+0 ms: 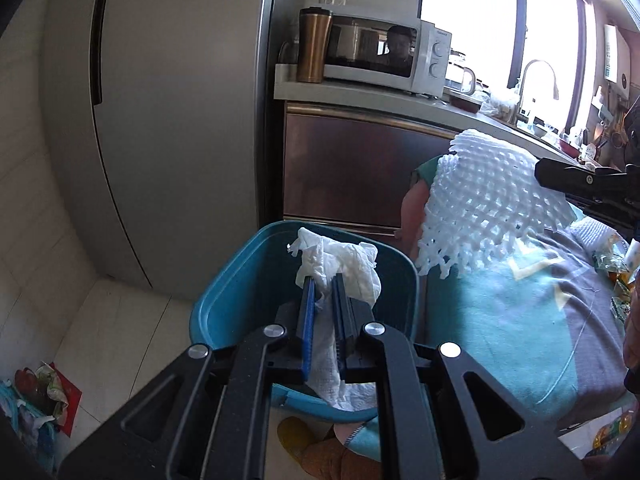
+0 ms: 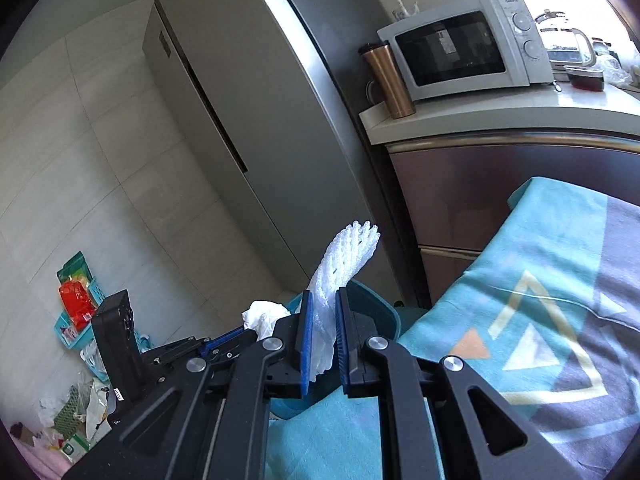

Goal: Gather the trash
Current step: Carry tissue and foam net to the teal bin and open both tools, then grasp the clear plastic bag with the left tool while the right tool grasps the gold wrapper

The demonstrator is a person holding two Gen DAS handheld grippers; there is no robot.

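My left gripper (image 1: 322, 282) is shut on a crumpled white paper tissue (image 1: 340, 268), held over the open teal bin (image 1: 224, 300) on the floor. The tissue sticks out past the blue pads and hangs back between the fingers. My right gripper (image 2: 322, 296) is shut on a white foam fruit net (image 2: 340, 264), which rises beyond its fingertips. In the left wrist view that foam net (image 1: 484, 208) hangs to the right above the table edge. In the right wrist view the left gripper with its tissue (image 2: 264, 316) lies just left, near the bin's rim (image 2: 384, 312).
A table under a teal and grey cloth (image 2: 520, 320) stands right of the bin. A tall grey fridge (image 1: 168, 120), a counter with a microwave (image 1: 384, 54) and a copper tumbler (image 1: 314, 46) lie behind. Bags and baskets clutter the tiled floor (image 2: 76, 312) at the left.
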